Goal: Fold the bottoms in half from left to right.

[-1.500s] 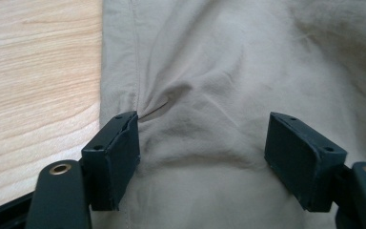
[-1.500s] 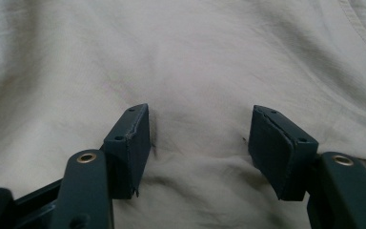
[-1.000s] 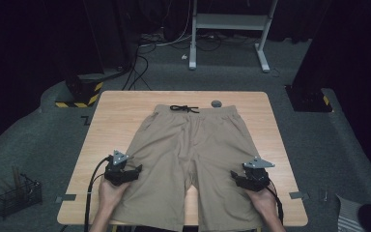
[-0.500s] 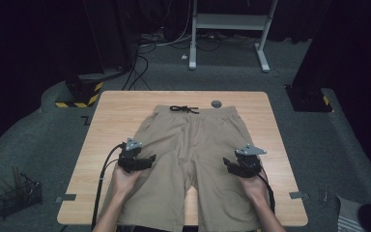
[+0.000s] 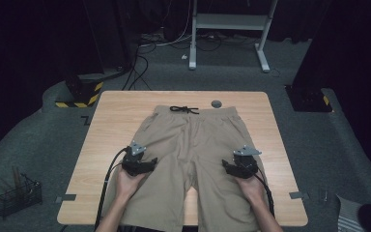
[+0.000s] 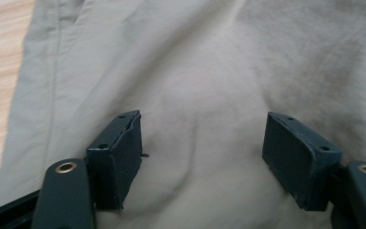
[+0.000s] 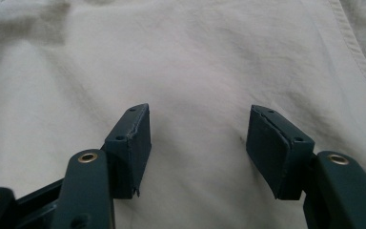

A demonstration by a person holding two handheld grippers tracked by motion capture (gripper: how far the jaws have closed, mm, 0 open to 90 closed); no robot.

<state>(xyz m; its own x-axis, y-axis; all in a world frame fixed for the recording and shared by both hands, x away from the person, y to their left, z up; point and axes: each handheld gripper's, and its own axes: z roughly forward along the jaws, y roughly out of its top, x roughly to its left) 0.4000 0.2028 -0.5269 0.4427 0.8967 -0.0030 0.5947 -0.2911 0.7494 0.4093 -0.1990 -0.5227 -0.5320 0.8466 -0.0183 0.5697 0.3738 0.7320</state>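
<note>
High view: khaki shorts (image 5: 193, 159) flat on desk (image 5: 121, 111), waistband far from the person. Left tool (image 5: 147, 163) over one leg, right tool (image 5: 228, 166) over the other, both jaws wide, holding nothing, cloth directly beneath. Fabric looks light, soft, floppy; likely best pinched at a hem or side seam.

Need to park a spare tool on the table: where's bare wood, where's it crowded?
Bare wood: the table strip left of the shorts, a narrower strip on their right, and the far edge either side of the black drawstring and small grey disc. Crowded: the middle and near edge, with left tongs and right tongs over the shorts' legs.
</note>
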